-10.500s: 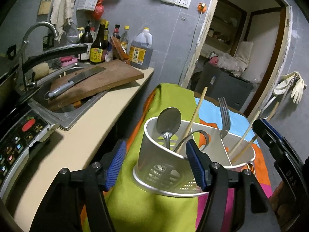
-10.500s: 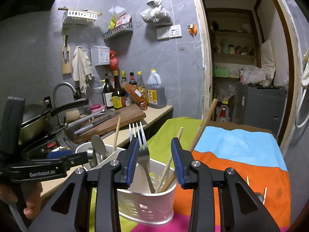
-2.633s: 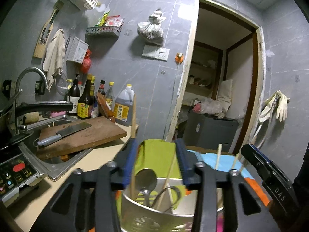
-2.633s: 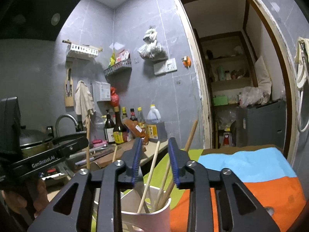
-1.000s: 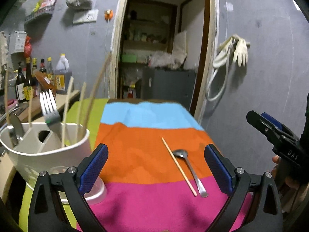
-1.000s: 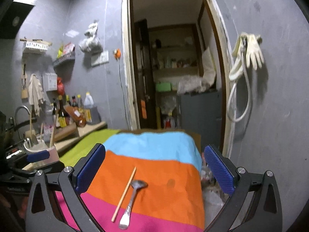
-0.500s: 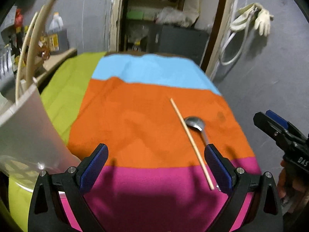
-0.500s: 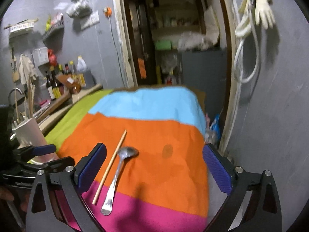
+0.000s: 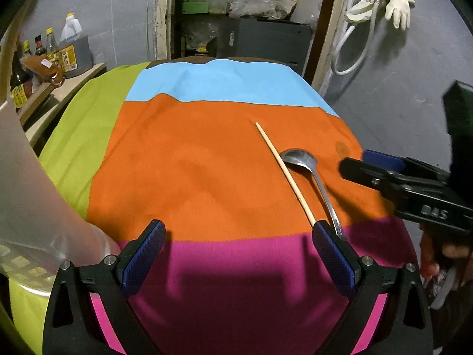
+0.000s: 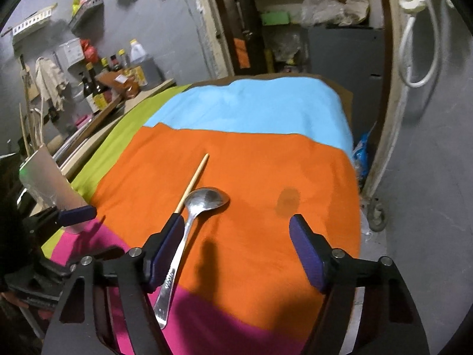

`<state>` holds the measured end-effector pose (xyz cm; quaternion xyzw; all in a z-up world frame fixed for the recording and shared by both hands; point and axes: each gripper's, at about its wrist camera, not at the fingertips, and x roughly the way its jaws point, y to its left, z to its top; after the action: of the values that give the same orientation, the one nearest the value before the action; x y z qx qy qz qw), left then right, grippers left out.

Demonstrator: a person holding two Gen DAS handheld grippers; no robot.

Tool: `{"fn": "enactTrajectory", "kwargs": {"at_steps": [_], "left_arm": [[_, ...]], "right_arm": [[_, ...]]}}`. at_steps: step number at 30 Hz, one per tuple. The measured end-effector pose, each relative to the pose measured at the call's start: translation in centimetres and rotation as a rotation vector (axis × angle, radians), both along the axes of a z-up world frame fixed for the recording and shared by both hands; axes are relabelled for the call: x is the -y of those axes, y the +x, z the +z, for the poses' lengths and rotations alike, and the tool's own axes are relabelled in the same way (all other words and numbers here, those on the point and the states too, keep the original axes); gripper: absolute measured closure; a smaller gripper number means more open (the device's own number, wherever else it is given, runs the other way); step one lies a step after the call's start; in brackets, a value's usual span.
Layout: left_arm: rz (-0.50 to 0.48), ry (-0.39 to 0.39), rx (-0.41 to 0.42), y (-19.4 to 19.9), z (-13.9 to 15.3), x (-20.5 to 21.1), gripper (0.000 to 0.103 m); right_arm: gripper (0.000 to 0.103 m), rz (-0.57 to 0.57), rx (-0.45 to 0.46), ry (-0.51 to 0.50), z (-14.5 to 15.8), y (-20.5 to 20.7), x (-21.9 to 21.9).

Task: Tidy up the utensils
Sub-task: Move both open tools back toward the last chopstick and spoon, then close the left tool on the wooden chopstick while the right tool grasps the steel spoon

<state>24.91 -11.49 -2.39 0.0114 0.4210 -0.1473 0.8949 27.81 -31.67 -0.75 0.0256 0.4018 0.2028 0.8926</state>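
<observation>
A metal spoon and a single wooden chopstick lie side by side on the orange band of the striped tablecloth. My left gripper is open and empty, low over the cloth, its right finger just short of the chopstick's near end. The white utensil holder stands close at the left. In the right wrist view my right gripper is open and empty, with the spoon and chopstick by its left finger. The holder stands at the far left.
A kitchen counter with sauce bottles runs along the left of the table. A doorway with shelves and a grey cabinet lies beyond the far edge. Rubber gloves and a hose hang on the right wall. The table's right edge drops off to the floor.
Both grippers have dropped lower and closer to the spoon and chopstick. The holder has slid further out of the left wrist view. Both stay open.
</observation>
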Motion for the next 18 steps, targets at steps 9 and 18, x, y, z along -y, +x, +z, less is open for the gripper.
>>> {"fn": "enactTrajectory", "kwargs": {"at_steps": [9,18], "left_arm": [[0.017,-0.027,-0.019,0.2,0.0,-0.5,0.007],[-0.008,-0.033,-0.033,0.1,-0.1,-0.2,0.024]], "right_arm": [[0.049,0.094,-0.077,-0.051,-1.5,1.9,-2.5],[0.089,0.117,-0.107,-0.002,-1.7,1.9,-2.5]]}}
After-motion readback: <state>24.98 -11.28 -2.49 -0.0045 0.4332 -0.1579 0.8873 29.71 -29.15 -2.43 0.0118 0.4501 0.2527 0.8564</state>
